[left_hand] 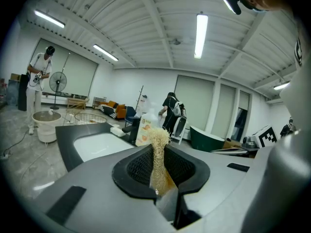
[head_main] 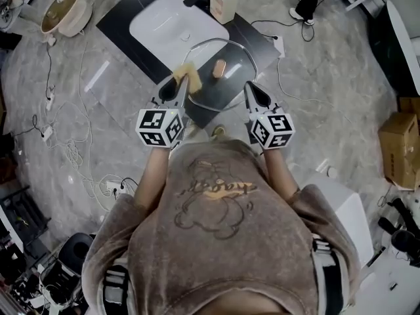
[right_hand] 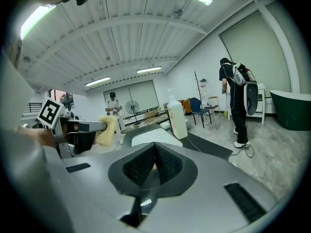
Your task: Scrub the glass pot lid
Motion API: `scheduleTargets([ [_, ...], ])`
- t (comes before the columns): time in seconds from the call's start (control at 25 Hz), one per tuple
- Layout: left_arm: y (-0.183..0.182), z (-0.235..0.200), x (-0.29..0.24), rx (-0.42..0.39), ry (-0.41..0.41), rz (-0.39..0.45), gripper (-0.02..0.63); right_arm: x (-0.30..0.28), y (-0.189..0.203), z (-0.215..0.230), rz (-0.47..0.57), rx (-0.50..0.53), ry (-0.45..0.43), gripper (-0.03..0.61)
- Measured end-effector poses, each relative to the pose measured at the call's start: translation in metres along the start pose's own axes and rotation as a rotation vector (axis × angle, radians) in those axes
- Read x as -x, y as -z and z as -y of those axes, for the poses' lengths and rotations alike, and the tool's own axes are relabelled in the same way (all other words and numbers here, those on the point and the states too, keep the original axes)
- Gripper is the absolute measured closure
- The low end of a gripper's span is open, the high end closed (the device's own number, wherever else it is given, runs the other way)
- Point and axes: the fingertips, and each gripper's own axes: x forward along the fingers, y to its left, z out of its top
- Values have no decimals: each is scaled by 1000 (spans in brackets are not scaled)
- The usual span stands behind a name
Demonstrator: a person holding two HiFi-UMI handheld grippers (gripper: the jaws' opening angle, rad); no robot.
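Left gripper (head_main: 181,86) clenched on yellow fibrous scrub pad (head_main: 184,71). Right gripper (head_main: 252,92) pinches rim of round glass pot lid (head_main: 231,88). Advice: hold lid steady, press pad flat, rub in circles.

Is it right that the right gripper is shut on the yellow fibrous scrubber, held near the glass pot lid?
No. It is the left gripper that is shut on the yellow fibrous scrubber, held near the glass pot lid; the left gripper view shows it between those jaws. The right gripper pinches the lid's rim.
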Motion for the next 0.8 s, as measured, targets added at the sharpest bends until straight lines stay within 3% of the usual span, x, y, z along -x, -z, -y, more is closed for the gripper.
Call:
scheduleTargets([
  [0.48, -9, -17, -42, -12, 124, -27, 548, -28, -21, 1, 39, 4, 44, 584],
  [0.6, -10, -17, -48, -14, 141, -32, 548, -34, -23, -1, 33, 4, 18, 488],
  [0.8, -9, -23, -54, -11, 150, -40, 548, -44, -23, -2, 29, 4, -6, 409],
])
